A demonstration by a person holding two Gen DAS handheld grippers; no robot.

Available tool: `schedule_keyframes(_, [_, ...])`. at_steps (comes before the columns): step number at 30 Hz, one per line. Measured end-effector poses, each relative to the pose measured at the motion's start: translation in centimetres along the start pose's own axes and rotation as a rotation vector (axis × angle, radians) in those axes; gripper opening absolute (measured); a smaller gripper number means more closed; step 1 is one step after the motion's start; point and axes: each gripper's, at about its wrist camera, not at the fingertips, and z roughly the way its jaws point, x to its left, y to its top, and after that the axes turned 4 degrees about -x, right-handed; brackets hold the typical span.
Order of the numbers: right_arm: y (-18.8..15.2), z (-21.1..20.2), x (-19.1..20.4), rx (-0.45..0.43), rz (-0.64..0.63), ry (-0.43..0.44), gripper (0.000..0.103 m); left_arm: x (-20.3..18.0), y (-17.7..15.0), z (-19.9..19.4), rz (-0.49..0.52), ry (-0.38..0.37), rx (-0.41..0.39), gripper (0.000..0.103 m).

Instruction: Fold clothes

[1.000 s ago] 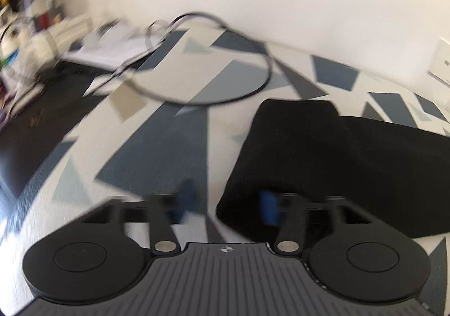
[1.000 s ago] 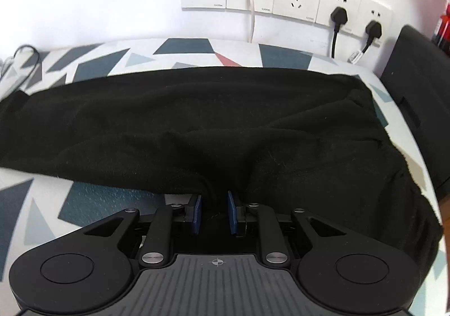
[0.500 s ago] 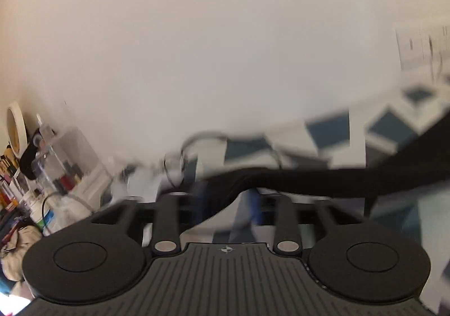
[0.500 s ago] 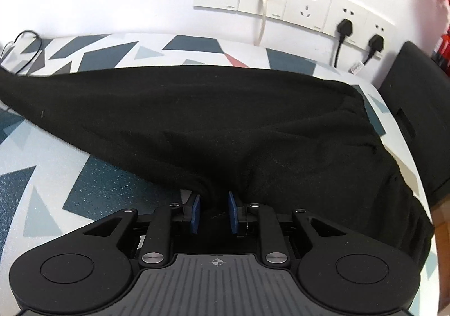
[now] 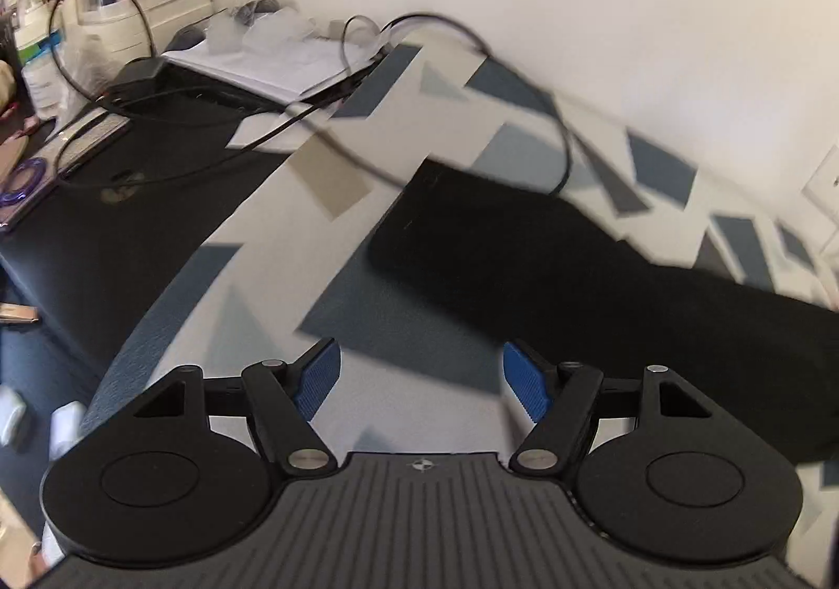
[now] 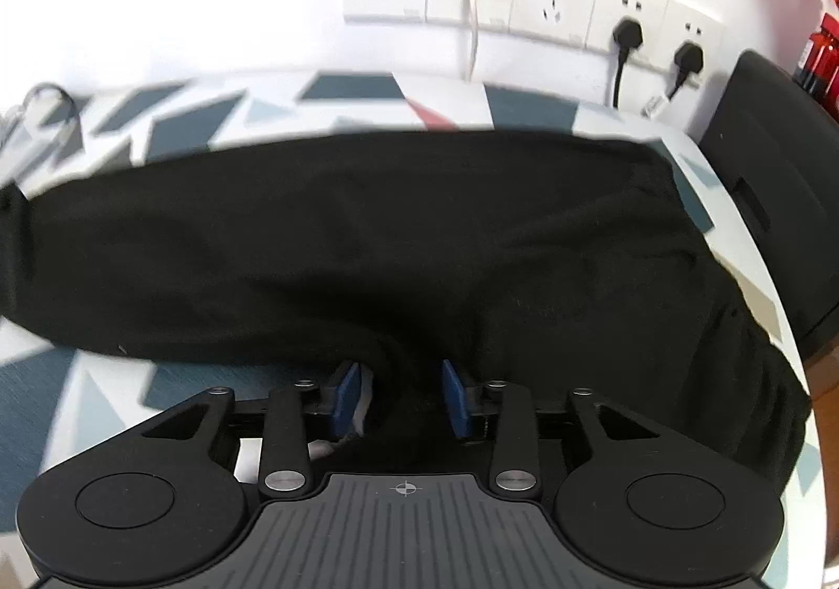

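Our black garment (image 6: 398,243) lies long across the patterned worktop (image 5: 272,285). It looks soft and limp, so we judge hems and corners the best holds. Left gripper (image 5: 421,376) jaws stand wide and empty; right gripper (image 6: 401,397) jaws are parted around a fold at the near edge.

Both wrist views look low and forward, sharing the black garment (image 5: 603,274).

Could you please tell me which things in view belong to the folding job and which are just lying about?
Job:
black garment
left gripper, open and empty
right gripper, open around a fold
patterned table

Lying about:
black cable
papers
wall sockets
black plugs
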Motion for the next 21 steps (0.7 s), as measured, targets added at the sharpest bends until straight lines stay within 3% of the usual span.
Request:
schedule_keyframes(2, [1.2, -0.5, 0.2, -0.05, 0.015, 0.034, 0.05, -1.5, 0.4, 0.6, 0.08, 0.01, -0.029, 0.071])
schedule_keyframes(5, [3.3, 0.4, 0.6, -0.078, 0.029, 0.079, 0.061, -3.6, 0.6, 2.4, 0.157, 0.037, -0.026, 0.071])
schedule_keyframes(9, [6.3, 3.7, 1.8, -0.088, 0.017, 0.111, 0.065, -5.1, 0.9, 4.4, 0.201, 0.091, -0.016, 0.071])
schedule_keyframes(16, [9.7, 11.4, 6.2, -0.025, -0.191, 0.151, 0.066, -6.4, 1.6, 6.7, 0.26, 0.171, -0.022, 0.072])
schedule_keyframes(21, [11.0, 14.5, 7.1, -0.001, -0.266, 0.213, 0.062, -6.5, 1.1, 6.8, 0.294, 0.242, -0.055, 0.079])
